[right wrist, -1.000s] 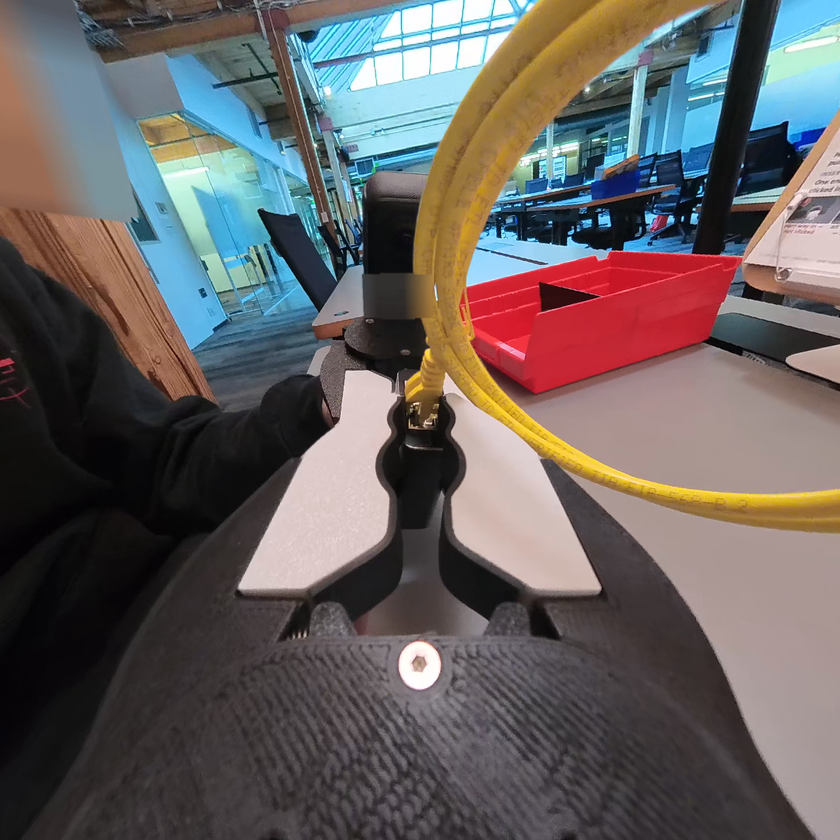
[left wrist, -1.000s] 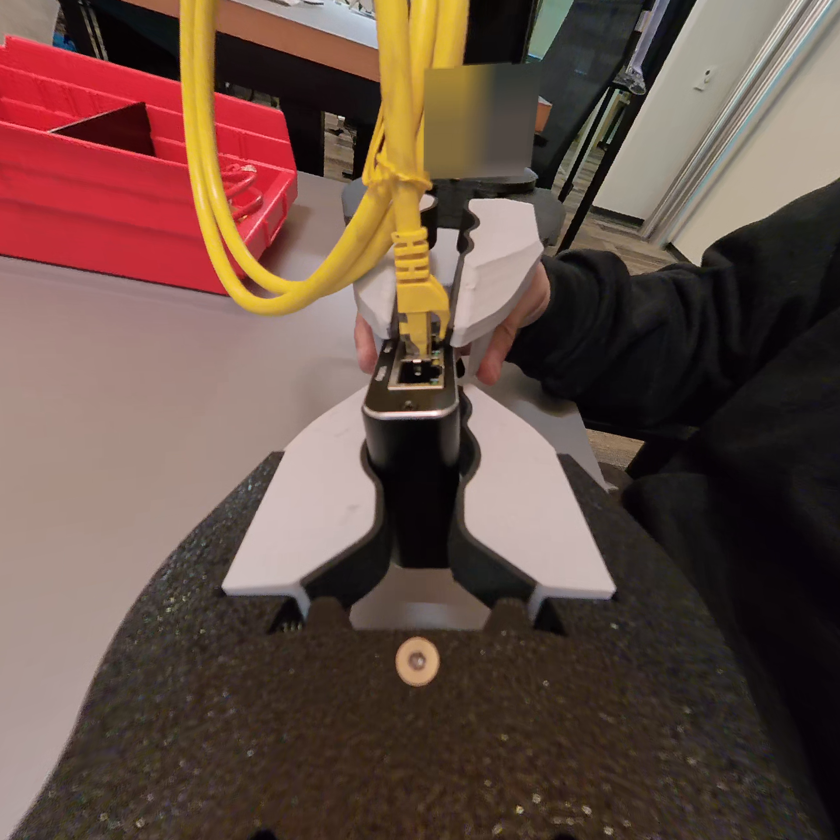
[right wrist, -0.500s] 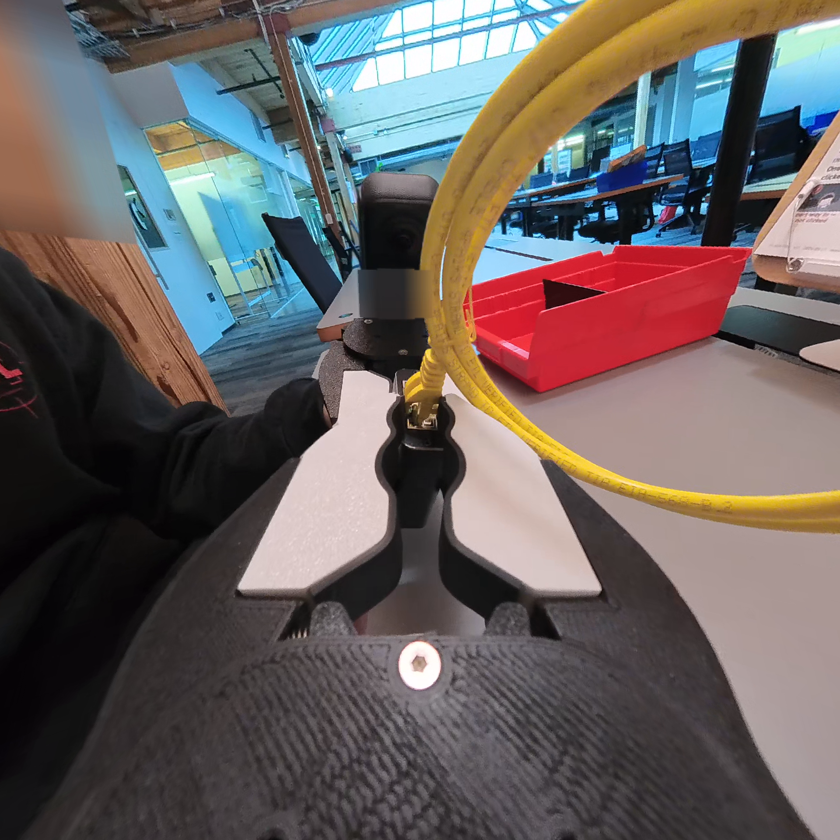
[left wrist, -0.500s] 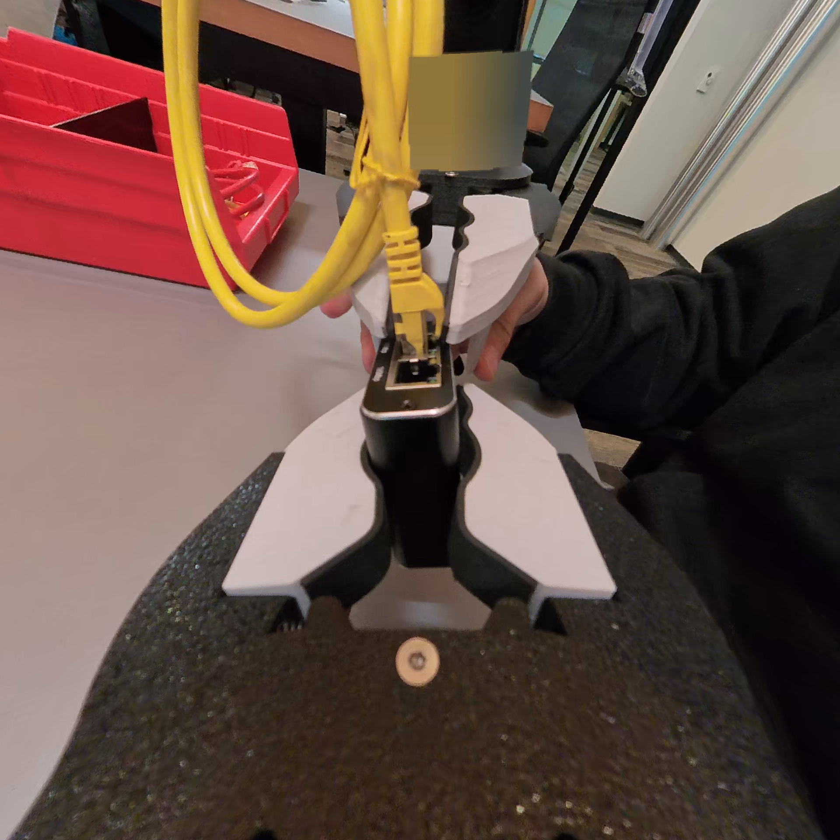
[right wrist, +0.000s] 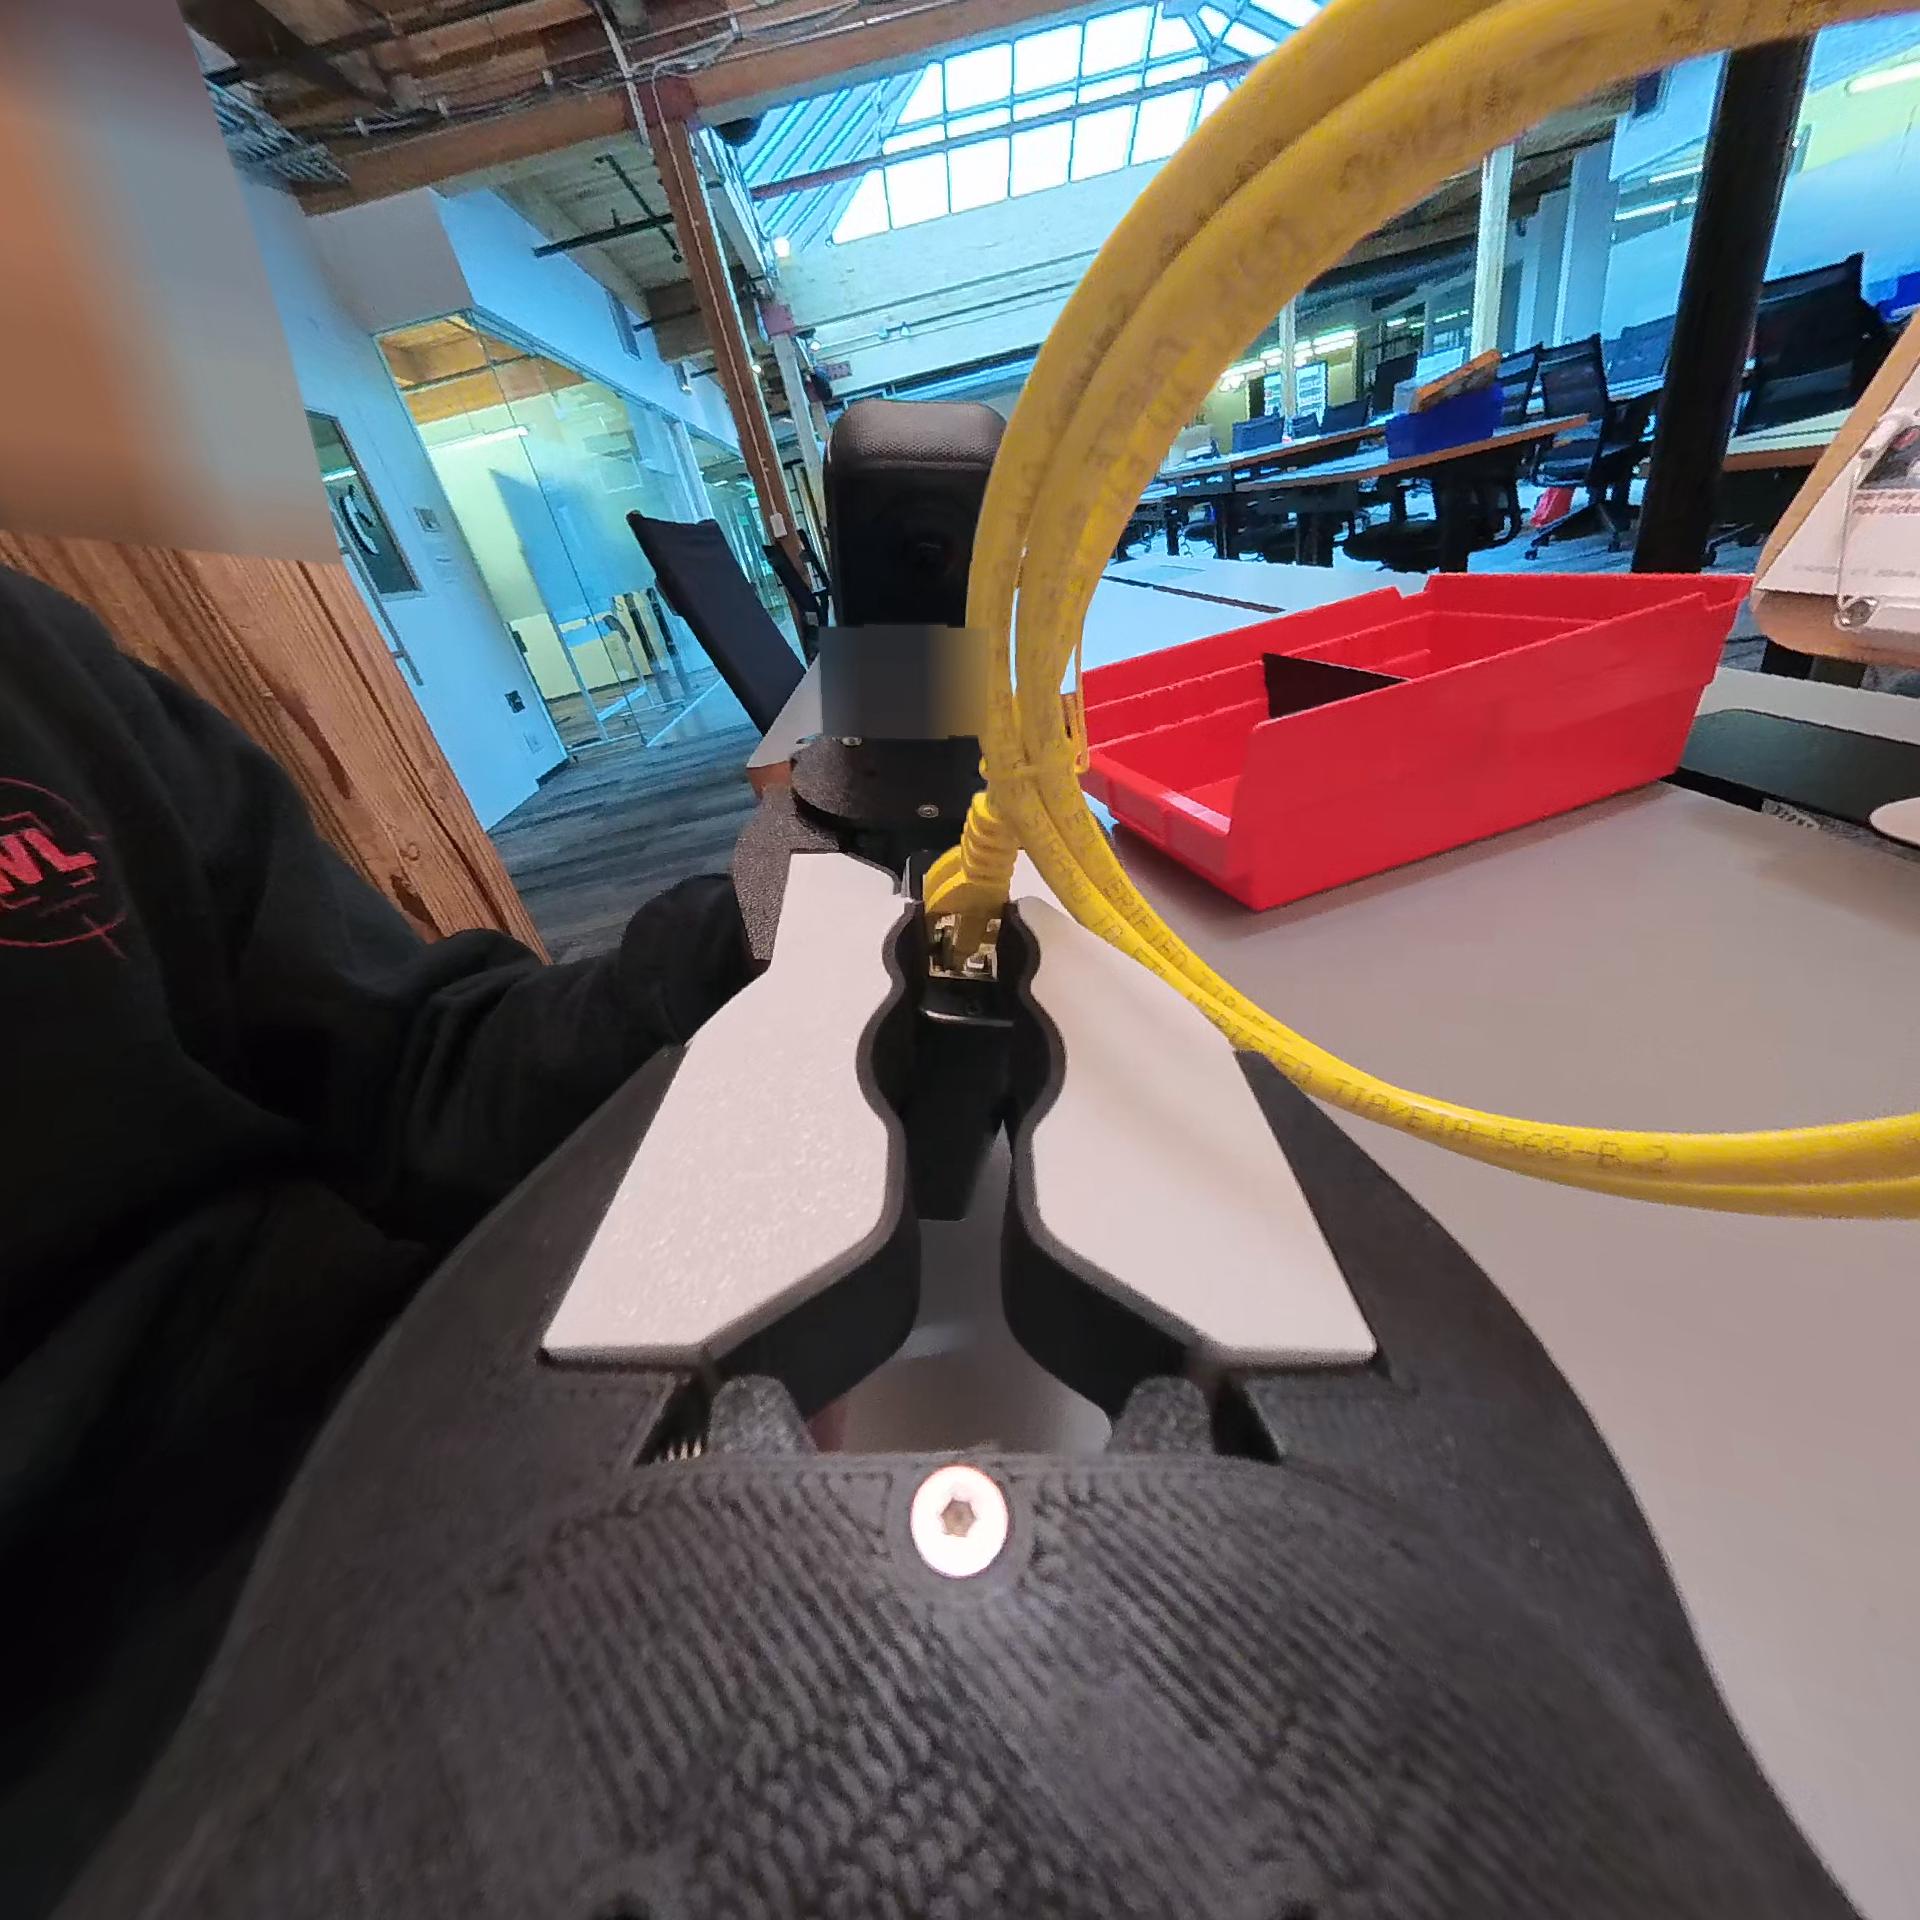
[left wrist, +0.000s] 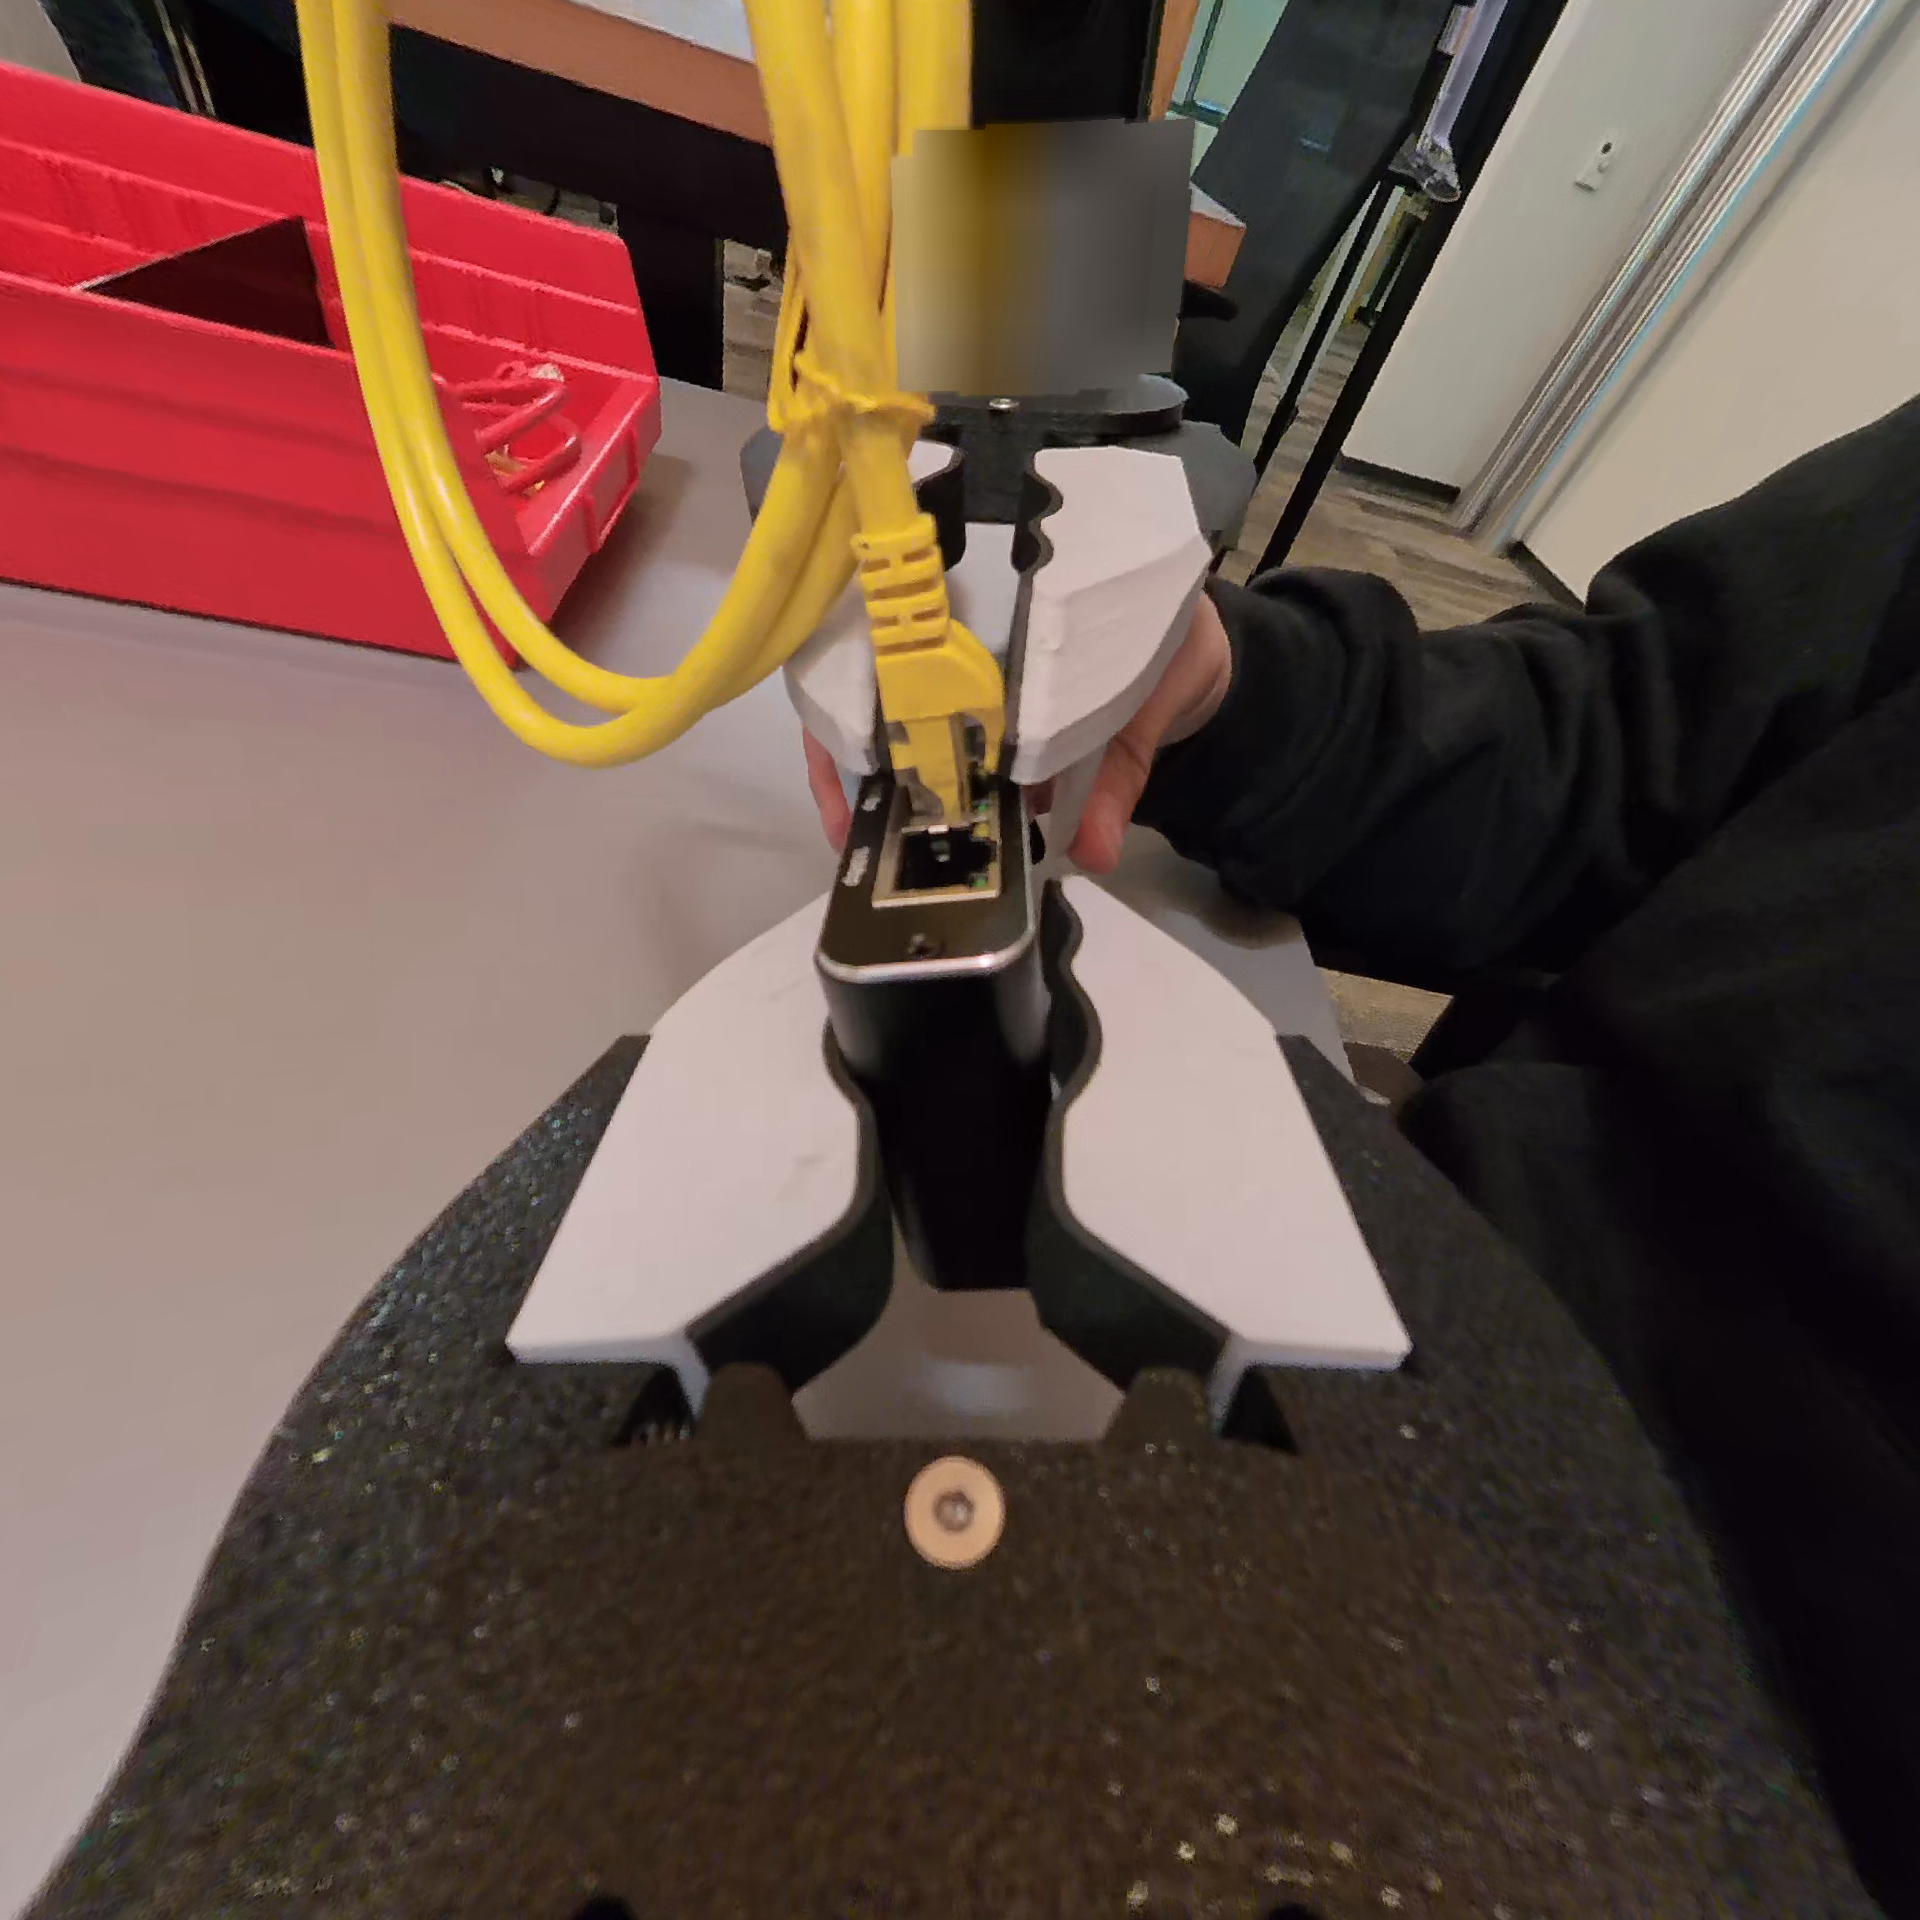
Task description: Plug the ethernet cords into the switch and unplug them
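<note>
Grey tabletop (left wrist: 312, 935) is seen beneath both grippers, with an open office of desks and chairs visible beyond it in the right wrist view.

A black switch (left wrist: 940, 1049) is held upright above the table, clamped between the pale fingers of the left gripper (left wrist: 940, 997), whose jaws are closed against its two sides. On the upturned face of the switch an empty port (left wrist: 940, 864) is shown nearest the camera, and just past it a yellow ethernet plug (left wrist: 930, 717) is seated in, or at the mouth of, the next port; how deep it sits cannot be told.

The plug is pinched by the right gripper (left wrist: 997, 717), which is seen facing the left one with its jaws drawn together on the connector. In the right wrist view the same grip is shown, the plug (right wrist: 971, 925) being caught at the tips of the right gripper (right wrist: 966, 935) with the switch (right wrist: 951, 1101) directly behind it.

From the plug, the yellow ethernet cord (left wrist: 582, 665) is looped upward in a bundle bound by a thin tie (left wrist: 847, 410).

A hand (left wrist: 1143, 748) in a black sleeve (left wrist: 1403, 769) is wrapped around the right gripper's body. A red bin (left wrist: 260, 416) with a black divider is set on the table farther back.
</note>
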{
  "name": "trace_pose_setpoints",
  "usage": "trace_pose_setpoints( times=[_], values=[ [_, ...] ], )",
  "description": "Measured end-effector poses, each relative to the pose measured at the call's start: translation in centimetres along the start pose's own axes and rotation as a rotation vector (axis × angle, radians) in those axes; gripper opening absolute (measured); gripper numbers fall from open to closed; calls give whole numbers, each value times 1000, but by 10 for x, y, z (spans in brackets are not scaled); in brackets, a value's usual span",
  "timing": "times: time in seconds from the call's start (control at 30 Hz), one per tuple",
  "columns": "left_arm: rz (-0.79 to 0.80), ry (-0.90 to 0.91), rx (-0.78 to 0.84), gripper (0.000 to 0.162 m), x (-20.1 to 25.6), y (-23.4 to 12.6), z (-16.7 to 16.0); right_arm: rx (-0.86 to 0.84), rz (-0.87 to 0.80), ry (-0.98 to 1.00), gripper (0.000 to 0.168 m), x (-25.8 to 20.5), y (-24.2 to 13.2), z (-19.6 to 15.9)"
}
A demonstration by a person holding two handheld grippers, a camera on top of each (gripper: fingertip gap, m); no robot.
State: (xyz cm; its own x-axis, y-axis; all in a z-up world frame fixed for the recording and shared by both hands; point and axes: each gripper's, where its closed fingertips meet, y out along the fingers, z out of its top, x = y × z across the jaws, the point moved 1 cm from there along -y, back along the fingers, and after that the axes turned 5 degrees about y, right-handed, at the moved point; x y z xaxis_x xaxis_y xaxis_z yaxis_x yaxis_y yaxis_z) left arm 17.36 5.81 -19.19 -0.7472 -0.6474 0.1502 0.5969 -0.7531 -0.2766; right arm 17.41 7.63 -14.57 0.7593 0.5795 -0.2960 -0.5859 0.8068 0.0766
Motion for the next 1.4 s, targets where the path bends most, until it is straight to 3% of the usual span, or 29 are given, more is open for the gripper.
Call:
trace_pose_setpoints(
  times=[0.27,0.67,1.4],
  values=[
    [-5,37,36,29,6,2,7,2,19,-29,14,-6,-4,5],
    [98,265,-31,28,21,-4,25,43,69,-344,15,-39,-8,19],
    [122,267,-76,28,27,-5,25,116,186,-306,14,-46,-12,18]
  ],
)
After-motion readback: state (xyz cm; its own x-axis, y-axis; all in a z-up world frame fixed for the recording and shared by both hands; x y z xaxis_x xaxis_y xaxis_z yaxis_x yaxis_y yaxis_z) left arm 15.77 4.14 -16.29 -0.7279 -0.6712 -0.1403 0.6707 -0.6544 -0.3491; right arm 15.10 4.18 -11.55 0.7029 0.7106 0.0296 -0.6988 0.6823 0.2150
